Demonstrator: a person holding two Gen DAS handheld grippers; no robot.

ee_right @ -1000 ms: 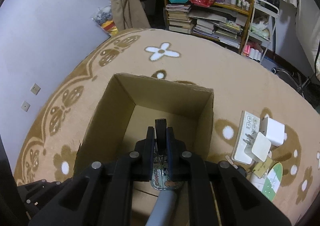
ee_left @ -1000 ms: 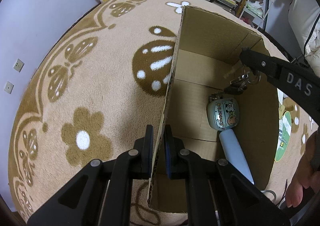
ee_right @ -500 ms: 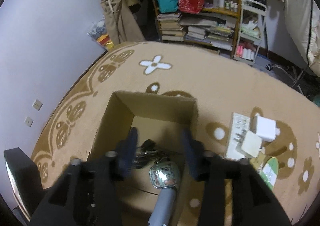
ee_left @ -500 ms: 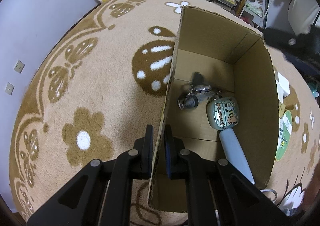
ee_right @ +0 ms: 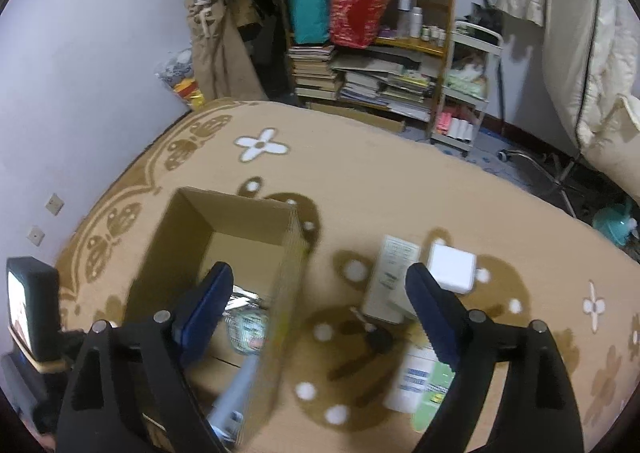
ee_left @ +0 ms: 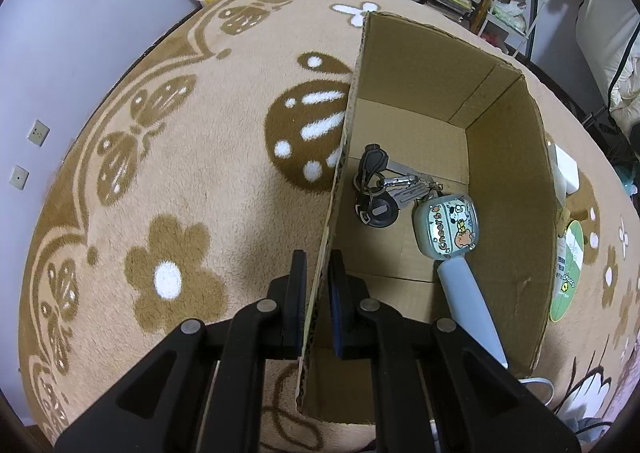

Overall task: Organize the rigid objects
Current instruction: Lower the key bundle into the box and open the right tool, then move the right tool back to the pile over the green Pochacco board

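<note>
Left wrist: left gripper [ee_left: 317, 295] clamped on cardboard box [ee_left: 508, 181] side wall. Key bunch [ee_left: 384, 189] lies on box floor, touching the handheld fan [ee_left: 452, 241].

Right wrist: right gripper [ee_right: 320, 303] jaws have just been opening, wide apart, nothing between them; white charger [ee_right: 452, 267] on carpet [ee_right: 360, 173].

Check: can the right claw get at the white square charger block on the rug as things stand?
Probably yes. The right claw is open and empty, its jaws having just opened. The white square charger block lies on the patterned beige rug outside the brown cardboard box, nothing over it.
</note>
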